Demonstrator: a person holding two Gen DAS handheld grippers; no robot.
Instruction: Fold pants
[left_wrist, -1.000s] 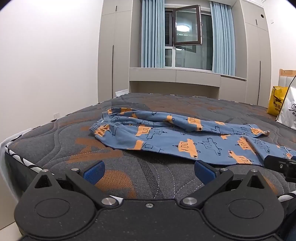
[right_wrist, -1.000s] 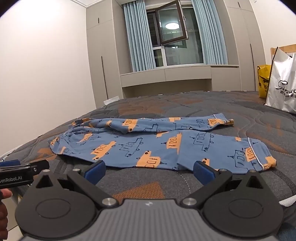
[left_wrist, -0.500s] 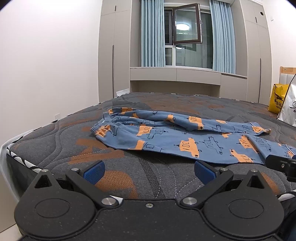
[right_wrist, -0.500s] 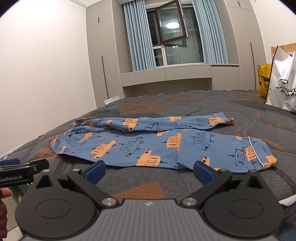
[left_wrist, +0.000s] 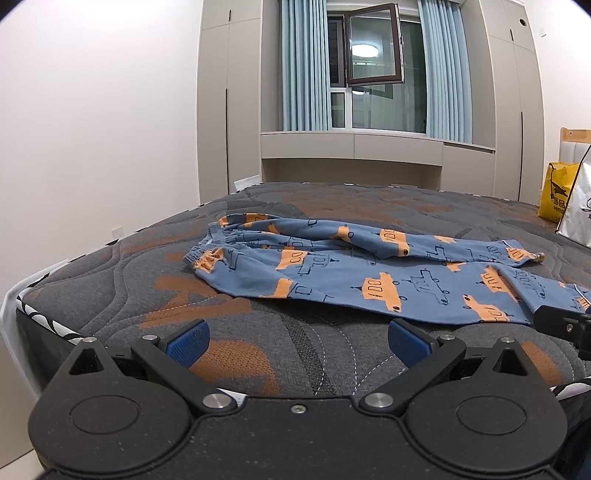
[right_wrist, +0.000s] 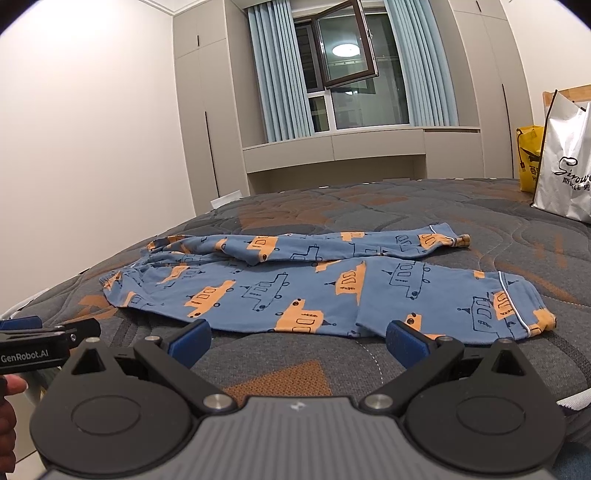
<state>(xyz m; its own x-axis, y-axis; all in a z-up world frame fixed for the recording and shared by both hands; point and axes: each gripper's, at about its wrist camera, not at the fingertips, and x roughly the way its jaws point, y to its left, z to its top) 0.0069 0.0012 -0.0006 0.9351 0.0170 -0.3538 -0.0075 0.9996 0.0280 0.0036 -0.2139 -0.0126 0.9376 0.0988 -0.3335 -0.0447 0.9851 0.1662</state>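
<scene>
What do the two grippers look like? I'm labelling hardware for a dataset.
Both are black linkage frames with round pivot discs, silver bolts and blue ribbed pads on the fingers. The left gripper has a speckled black body; the right gripper has a ribbed grey one. The left's side reads "GenRobot.AI" in white. No cables or sleeves show.

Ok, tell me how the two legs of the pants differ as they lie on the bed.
The near leg lies flat and spread wide, while the far leg is narrower, with a raised fold near the waistband. The near leg's cuff reaches farther right than the far leg's cuff. Both share the blue fabric with orange vehicles and rest on the mattress, untouched by either open gripper.
</scene>
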